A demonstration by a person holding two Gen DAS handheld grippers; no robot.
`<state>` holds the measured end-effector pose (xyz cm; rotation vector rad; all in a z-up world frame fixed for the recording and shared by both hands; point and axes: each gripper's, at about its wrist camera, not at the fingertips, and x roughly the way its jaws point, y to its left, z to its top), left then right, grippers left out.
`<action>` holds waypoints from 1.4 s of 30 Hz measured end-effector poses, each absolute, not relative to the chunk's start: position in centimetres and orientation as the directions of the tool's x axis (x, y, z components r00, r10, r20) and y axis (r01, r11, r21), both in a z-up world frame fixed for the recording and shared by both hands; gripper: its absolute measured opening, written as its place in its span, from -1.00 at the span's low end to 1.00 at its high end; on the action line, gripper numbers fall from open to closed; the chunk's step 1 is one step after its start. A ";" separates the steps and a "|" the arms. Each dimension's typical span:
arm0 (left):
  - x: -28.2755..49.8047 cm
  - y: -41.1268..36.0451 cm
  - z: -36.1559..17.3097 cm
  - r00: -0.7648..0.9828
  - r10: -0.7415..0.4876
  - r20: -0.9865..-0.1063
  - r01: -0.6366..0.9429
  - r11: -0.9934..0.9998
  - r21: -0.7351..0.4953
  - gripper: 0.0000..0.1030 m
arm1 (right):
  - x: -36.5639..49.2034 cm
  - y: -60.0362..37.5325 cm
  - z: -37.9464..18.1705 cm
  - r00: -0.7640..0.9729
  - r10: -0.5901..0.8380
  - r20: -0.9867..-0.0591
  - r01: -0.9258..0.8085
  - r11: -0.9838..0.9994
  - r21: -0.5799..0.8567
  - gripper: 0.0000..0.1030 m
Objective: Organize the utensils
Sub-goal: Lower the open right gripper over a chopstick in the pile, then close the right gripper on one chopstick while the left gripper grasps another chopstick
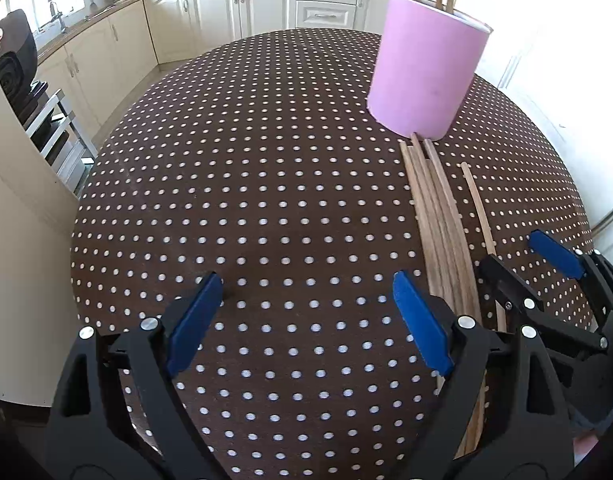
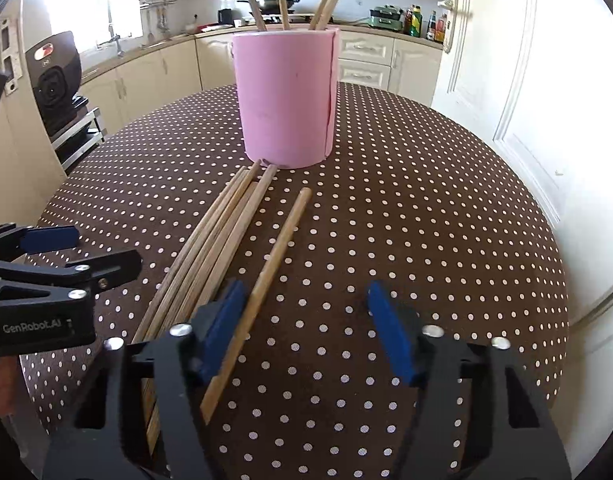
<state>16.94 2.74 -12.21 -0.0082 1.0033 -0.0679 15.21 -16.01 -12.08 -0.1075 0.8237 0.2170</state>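
Left gripper [image 1: 306, 320]: jaws spread wide over bare polka-dot tablecloth [image 1: 266, 200]; nothing between them; released.

Right gripper [image 2: 302, 332]: jaws part-way apart, straddling the single chopstick [image 2: 266, 276]; its left pad [image 2: 222, 332] lies against or just beside the stick, the other pad stands clear; not clenched, nothing grasped. No earlier view is given.

Task items: a bundle of chopsticks [image 2: 210, 248] lies flat on the table, far ends touching or just short of the base of the pink holder [image 2: 286, 100]; the single chopstick lies just to the bundle's right, apart from it; several sticks already stand upright in the holder.

Governing relation: the single stick's long axis runs from the right gripper's jaws away toward the holder, roughly in line with the gripper's pointing direction; the jaws would close across it. The right hand is plainly nearer; the left sits beside the bundle, on the side away from the single stick.

Judgement: a grasp on the single stick is in hand; closure incomplete.
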 end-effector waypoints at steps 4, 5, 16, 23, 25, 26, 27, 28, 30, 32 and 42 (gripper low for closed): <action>17.1 1.8 -12.2 0.523 -0.076 -0.849 0.074 0.996 -0.043 0.67 | 15.2 -16.0 -12.0 0.664 0.174 -0.727 -0.255 0.967 -0.002 -0.29; 17.2 1.5 -12.2 0.522 -0.078 -0.850 0.081 0.996 -0.041 0.67 | 15.3 -16.0 -11.9 0.664 0.178 -0.726 -0.254 0.967 0.006 -0.36; 18.1 0.4 -12.1 0.494 -0.137 -0.859 0.120 0.989 -0.088 0.66 | 15.5 -17.5 -11.8 0.657 0.245 -0.713 -0.256 0.962 0.094 -0.64; 18.9 -1.2 -12.1 0.479 -0.132 -0.868 0.146 0.987 -0.069 0.52 | 15.6 -18.2 -11.8 0.651 0.273 -0.708 -0.258 0.957 0.131 -0.64; 19.3 -1.5 -12.0 0.472 -0.138 -0.871 0.151 0.986 -0.074 0.46 | 15.6 -18.4 -11.7 0.650 0.278 -0.707 -0.259 0.956 0.138 -0.64; 19.4 -1.6 -11.9 0.470 -0.140 -0.872 0.156 0.985 -0.074 0.45 | 15.6 -18.4 -11.7 0.649 0.280 -0.707 -0.259 0.956 0.140 -0.64; 19.4 -1.6 -11.8 0.467 -0.139 -0.873 0.157 0.985 -0.072 0.43 | 15.6 -18.4 -11.7 0.649 0.282 -0.707 -0.260 0.955 0.143 -0.64; 19.5 -1.3 -11.9 0.465 -0.135 -0.875 0.157 0.985 -0.068 0.42 | 15.6 -18.4 -11.7 0.648 0.284 -0.707 -0.260 0.955 0.145 -0.63; 19.7 -0.7 -11.7 0.461 -0.116 -0.880 0.133 0.989 -0.061 0.42 | 15.7 -18.5 -11.7 0.647 0.287 -0.706 -0.260 0.954 0.149 -0.63; 19.6 0.0 -11.6 0.457 -0.116 -0.882 0.123 0.990 -0.066 0.42 | 15.8 -18.8 -11.7 0.646 0.290 -0.706 -0.261 0.953 0.152 -0.63; 20.8 -3.1 -12.3 0.449 -0.038 -0.893 0.149 0.988 0.033 0.29 | 15.7 -19.0 -11.7 0.643 0.304 -0.703 -0.265 0.949 0.168 -0.60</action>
